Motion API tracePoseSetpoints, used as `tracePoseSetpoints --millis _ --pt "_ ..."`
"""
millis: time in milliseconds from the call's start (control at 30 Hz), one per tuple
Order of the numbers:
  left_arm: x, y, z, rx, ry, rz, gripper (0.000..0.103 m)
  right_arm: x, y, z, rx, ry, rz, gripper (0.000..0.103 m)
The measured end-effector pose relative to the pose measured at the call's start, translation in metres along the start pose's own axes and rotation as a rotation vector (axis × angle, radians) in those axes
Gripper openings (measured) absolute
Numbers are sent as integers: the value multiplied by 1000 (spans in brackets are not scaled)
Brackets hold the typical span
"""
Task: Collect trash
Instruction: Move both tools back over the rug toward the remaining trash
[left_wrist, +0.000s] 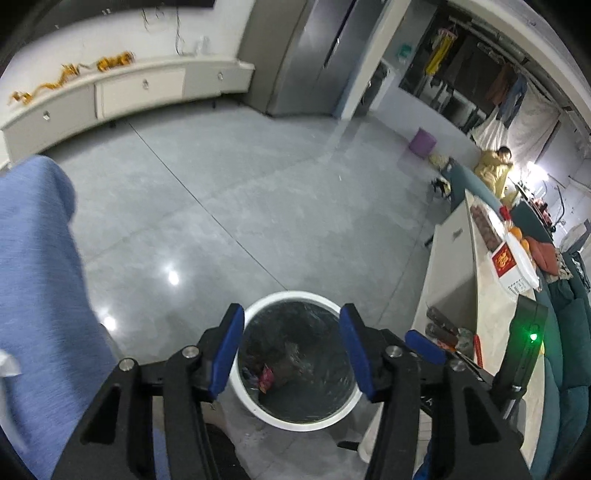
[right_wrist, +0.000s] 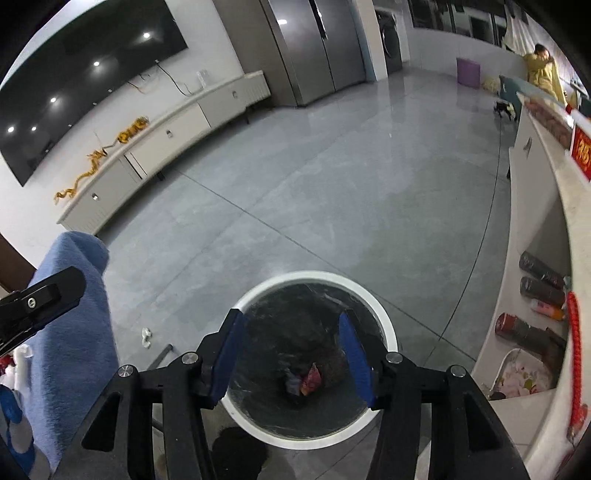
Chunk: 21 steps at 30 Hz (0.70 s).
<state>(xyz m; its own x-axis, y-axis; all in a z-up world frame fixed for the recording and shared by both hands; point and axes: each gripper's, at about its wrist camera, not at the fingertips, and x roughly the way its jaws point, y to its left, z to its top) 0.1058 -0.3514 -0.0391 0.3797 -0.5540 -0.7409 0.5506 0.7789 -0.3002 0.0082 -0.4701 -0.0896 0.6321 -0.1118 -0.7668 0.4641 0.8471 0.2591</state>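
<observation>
A white round trash bin (left_wrist: 291, 297) with a dark liner stands on the grey floor below both grippers; it also shows in the right wrist view (right_wrist: 384, 314). Red snack wrappers (left_wrist: 266, 378) lie at its bottom, also seen in the right wrist view (right_wrist: 312, 376). My left gripper (left_wrist: 291, 350) is open and empty above the bin. My right gripper (right_wrist: 291, 354) is open and empty above the bin too. The right gripper's blue fingertip (left_wrist: 424, 345) shows at the right in the left wrist view.
A small white scrap (right_wrist: 147, 336) lies on the floor left of the bin. A white coffee table (left_wrist: 491, 314) with boxes and fruit stands at the right, bottles (right_wrist: 543, 284) on its lower shelf. A blue sleeve (left_wrist: 37, 277) is at the left. A purple bin (left_wrist: 422, 142) stands far off.
</observation>
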Motion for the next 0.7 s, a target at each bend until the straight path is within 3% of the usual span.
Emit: tracePoseSetpoints --millis 333,633,700 --pt "-119 25 -24 36 -168 115 52 -80 75 -4 -135 -153 66 51" --pt "-208 97 -70 -10 -264 214 52 -123 152 -21 -265 -199 150 51" --pt "-224 117 -82 -33 -277 237 56 -132 171 -26 -300 -206 162 51"
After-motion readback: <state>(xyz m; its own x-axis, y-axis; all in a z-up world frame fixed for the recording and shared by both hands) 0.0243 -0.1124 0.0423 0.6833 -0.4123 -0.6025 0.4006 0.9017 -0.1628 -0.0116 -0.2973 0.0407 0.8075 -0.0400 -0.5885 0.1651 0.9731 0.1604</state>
